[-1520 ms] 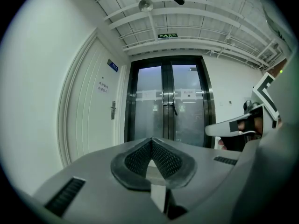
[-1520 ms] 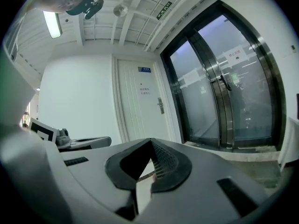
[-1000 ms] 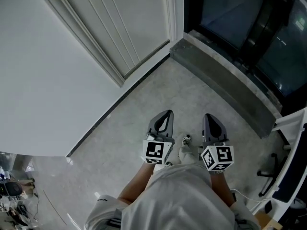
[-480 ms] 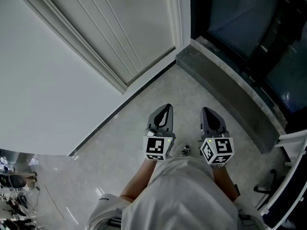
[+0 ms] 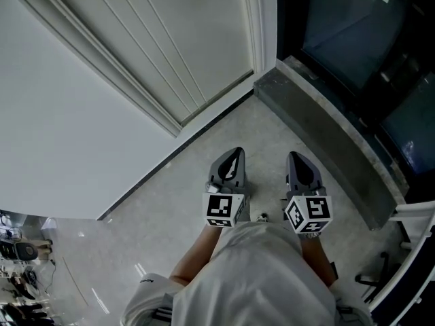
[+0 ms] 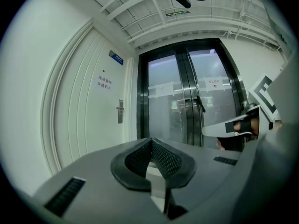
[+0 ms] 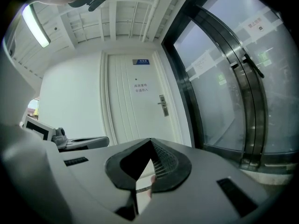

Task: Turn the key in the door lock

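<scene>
A white panelled door (image 5: pixel 170 32) stands ahead on the left, with its handle and lock plate (image 6: pixel 120 111) at mid height. The same handle and lock plate (image 7: pixel 162 105) show in the right gripper view. I see no key in the lock from here. My left gripper (image 5: pixel 236 157) and right gripper (image 5: pixel 296 159) are held side by side over the floor, pointing level at the door and well short of it. The left gripper (image 6: pixel 151 141) is shut with nothing in it. The right gripper (image 7: pixel 150 141) is shut too; a small pale thing low in its gap is unclear.
Dark glass double doors (image 5: pixel 353 39) with a long black handle (image 6: pixel 198 101) stand right of the white door. A grey stone threshold (image 5: pixel 319 128) runs under them. A plain white wall (image 5: pixel 54 128) is on the left. A white frame (image 5: pixel 414 263) is at the right edge.
I have walked forward: the door, threshold and glass doors sit nearer and further right in the head view. Both grippers keep side by side and stay shut.
</scene>
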Demonstrator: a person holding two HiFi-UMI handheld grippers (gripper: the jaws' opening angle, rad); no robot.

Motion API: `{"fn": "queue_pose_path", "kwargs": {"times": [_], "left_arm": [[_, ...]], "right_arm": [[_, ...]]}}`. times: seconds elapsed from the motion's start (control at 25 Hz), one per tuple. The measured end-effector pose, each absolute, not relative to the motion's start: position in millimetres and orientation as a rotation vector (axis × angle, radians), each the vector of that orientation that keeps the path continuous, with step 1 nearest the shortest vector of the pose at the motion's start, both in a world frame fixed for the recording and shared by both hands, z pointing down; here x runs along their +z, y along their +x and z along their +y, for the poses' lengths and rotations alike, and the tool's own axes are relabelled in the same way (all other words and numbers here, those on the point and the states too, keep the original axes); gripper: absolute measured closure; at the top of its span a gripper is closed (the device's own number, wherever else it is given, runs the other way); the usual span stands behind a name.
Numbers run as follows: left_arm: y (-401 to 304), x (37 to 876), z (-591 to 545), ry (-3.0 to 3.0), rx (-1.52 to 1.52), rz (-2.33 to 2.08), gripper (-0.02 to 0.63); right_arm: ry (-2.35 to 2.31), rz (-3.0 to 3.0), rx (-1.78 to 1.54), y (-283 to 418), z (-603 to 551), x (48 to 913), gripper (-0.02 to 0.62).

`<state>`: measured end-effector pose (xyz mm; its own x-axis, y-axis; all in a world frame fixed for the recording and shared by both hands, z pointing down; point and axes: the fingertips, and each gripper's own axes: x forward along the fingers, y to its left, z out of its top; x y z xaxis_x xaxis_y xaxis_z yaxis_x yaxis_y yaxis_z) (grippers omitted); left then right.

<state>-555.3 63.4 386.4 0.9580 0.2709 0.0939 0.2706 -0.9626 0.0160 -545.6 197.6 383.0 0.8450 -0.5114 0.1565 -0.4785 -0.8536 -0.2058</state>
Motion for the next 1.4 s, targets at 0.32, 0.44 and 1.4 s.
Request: {"fn": "queue_pose_path", "kwargs": {"times": [0.32, 0.44, 1.4], "left_arm": [[-463.1, 397.3, 50.1, 3.086, 0.147, 0.499, 0.597], [-421.0, 385.3, 43.5, 3.083, 0.093, 0.522, 0.597], [-206.7, 381.2, -45.9, 3.048, 0.072, 0.674, 0.597]], "right_arm": [[-2.897, 0.713, -0.321, -465.2, 183.4, 391.9, 0.606], [-2.910, 0.697, -0.317, -425.8, 174.3, 386.4, 0.606], [-2.897, 0.589, -0.345, -212.5, 76.8, 388.2, 0.606]]}}
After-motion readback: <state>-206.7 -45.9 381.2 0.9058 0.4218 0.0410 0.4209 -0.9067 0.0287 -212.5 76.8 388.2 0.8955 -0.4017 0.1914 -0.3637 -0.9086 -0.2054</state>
